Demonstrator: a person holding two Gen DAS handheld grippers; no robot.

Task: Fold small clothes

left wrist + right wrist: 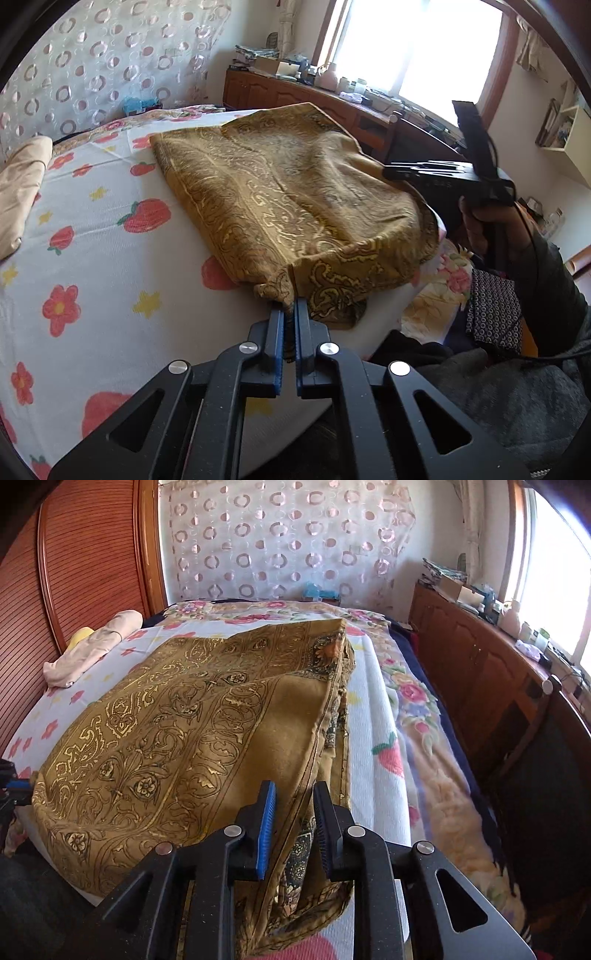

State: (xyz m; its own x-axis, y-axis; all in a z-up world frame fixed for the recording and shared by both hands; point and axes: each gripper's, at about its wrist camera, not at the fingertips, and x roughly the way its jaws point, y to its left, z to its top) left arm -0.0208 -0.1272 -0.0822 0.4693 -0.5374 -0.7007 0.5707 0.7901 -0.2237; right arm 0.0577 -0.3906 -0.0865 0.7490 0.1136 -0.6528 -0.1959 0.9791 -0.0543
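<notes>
Gold cloth (280,206) on bed, corner pinched in left tool (290,314), edge between right tool (293,812) pads

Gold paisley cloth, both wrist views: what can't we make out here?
- Gold paisley cloth: what garment it is; it lies in folded layers in both views.
- Right gripper: whether the pads press the cloth; its near corner drops behind the fingers.
- Left gripper: how much corner it pinches; the shut fingers cover it.
- Clutter on the sideboard: too small, washed out by window glare.

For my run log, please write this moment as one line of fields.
stage: fold begun | left claw: shut on gold cloth corner | right claw: open, cloth edge between pads | cloth: on bed sheet
</notes>
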